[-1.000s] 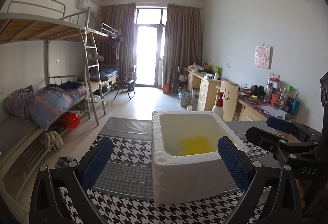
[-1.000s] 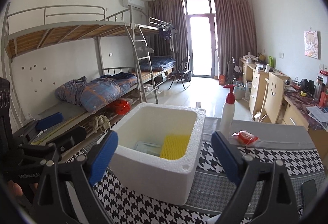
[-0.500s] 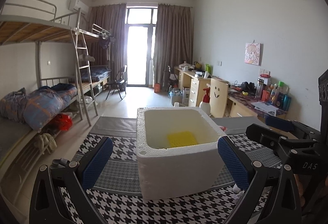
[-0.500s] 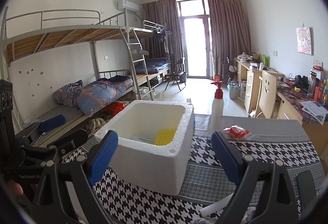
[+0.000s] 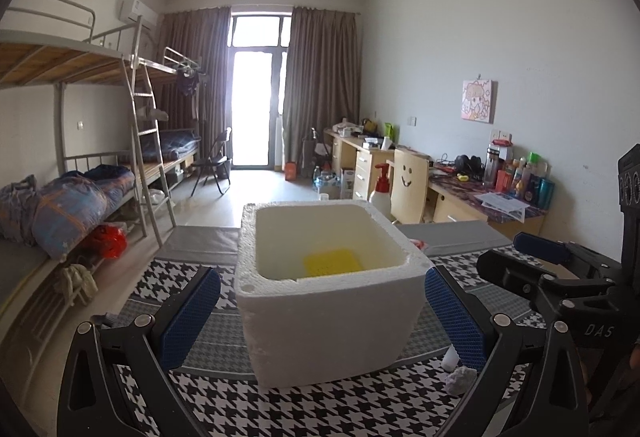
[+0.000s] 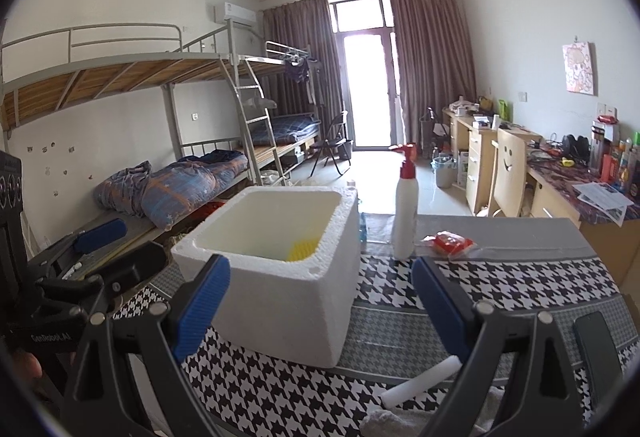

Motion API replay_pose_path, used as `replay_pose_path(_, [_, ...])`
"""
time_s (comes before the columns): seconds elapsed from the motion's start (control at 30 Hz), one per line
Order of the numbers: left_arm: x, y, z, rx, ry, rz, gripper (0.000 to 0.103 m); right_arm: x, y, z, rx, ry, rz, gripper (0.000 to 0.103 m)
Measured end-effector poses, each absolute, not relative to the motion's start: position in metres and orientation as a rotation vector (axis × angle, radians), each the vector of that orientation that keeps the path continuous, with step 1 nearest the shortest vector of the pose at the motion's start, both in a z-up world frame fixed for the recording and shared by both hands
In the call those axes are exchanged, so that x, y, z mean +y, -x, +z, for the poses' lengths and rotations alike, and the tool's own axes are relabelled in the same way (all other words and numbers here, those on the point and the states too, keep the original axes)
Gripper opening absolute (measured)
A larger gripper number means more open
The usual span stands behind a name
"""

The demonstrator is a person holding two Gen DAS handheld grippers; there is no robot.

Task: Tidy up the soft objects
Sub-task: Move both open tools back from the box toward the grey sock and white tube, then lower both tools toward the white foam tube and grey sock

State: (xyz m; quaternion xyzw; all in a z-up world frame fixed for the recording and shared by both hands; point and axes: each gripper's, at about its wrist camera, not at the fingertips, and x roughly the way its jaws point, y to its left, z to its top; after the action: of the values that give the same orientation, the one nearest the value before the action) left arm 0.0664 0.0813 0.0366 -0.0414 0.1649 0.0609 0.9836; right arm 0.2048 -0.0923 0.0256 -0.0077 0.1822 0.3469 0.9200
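Both grippers face a white foam box (image 5: 330,293) standing on the houndstooth-covered surface (image 6: 500,289). Left gripper (image 5: 320,317): fingers spread wide, empty, flanking the box's near wall. Right gripper (image 6: 320,305): fingers likewise spread, empty. A yellow sponge (image 5: 332,260) lies on the box floor. Remaining soft items sit at the near right: a white foam roll (image 6: 420,381) and a crumpled white wad (image 5: 460,383). A red packet (image 6: 450,240) and spray bottle (image 6: 405,211) stand farther off. Judged next step: lower the right gripper over the roll, close gently across its middle, lift clear of the box rim before releasing inside.
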Motion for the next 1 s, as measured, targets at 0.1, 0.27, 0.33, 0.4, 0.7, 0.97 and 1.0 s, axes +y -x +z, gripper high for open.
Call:
replay_pose_path(0.1, [0.079,-0.066,0.035,0.333,0.092,0.113,0.102,-0.098,-0.203,0.022,0.379,0.010,0.704,0.095])
replay_pose_path(0.27, [0.075,-0.066,0.031,0.337,0.101,0.103,0.102,-0.109,-0.198,0.017,0.376,0.007,0.669,0.095])
replay_pose_path(0.33, [0.072,-0.067,0.030,0.340,0.101,0.091,0.102,-0.113,-0.196,0.016,0.375,0.006,0.655,0.095])
replay_pose_path(0.4, [0.070,-0.067,0.029,0.334,0.099,0.085,0.102,-0.117,-0.195,0.014,0.376,0.002,0.644,0.095])
replay_pose_path(0.7, [0.054,-0.074,0.018,0.354,0.075,0.019,0.102,-0.140,-0.191,0.004,0.393,0.001,0.565,0.095])
replay_pose_path(0.97, [0.030,-0.078,0.014,0.371,0.044,-0.045,0.102,-0.164,-0.187,0.000,0.395,-0.022,0.502,0.095])
replay_pose_path(1.0, [0.028,-0.079,0.014,0.376,0.044,-0.052,0.102,-0.166,-0.187,-0.001,0.396,-0.027,0.497,0.095])
